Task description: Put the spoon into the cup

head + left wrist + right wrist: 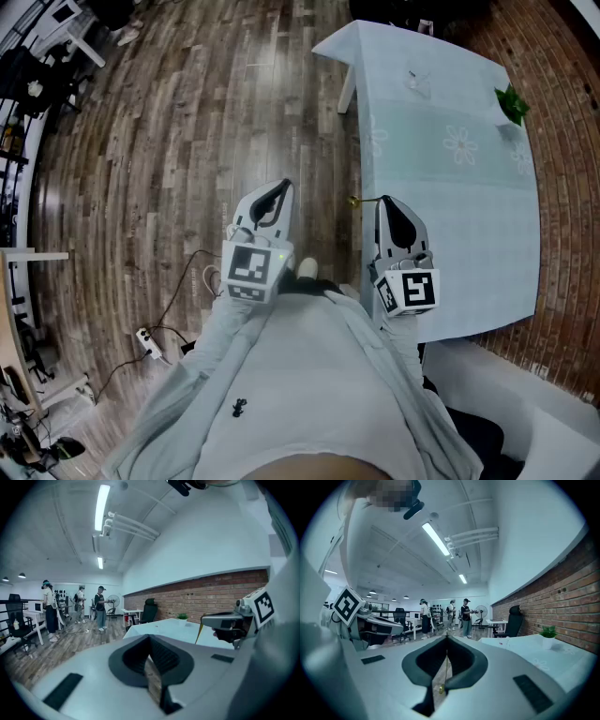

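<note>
Pads of the right gripper (446, 638) are pressed nearly together on a thin gold spoon (446, 665). Its stem runs up the seam between them, with a small rounded gold end on the camera side. In the head view a short gold length sticks out sideways from the tips, right over the table's near left edge.

The left gripper (150, 637) has its jaws closed tip to tip with nothing between them. It sits beside the right one, slightly apart, over the wood floor (169, 141) and off the table.

Surroundings:
- The table (487, 234) lies ahead and to the right, under a pale cloth with faint flower prints.
- The cup (418, 82), small and clear and hard to read at this size, stands on the far end, well apart from the spoon. Only open cloth lies between them.
- A potted plant (511, 103) sits at the far right corner of the table, close to the brick wall (562, 606).
- A cable and power strip (148, 339) lie on the floor to the person's left.
- Deep in the room are a black chair (513, 618), a standing fan (481, 611) and several people (465, 616) on their feet, all far from the table.
</note>
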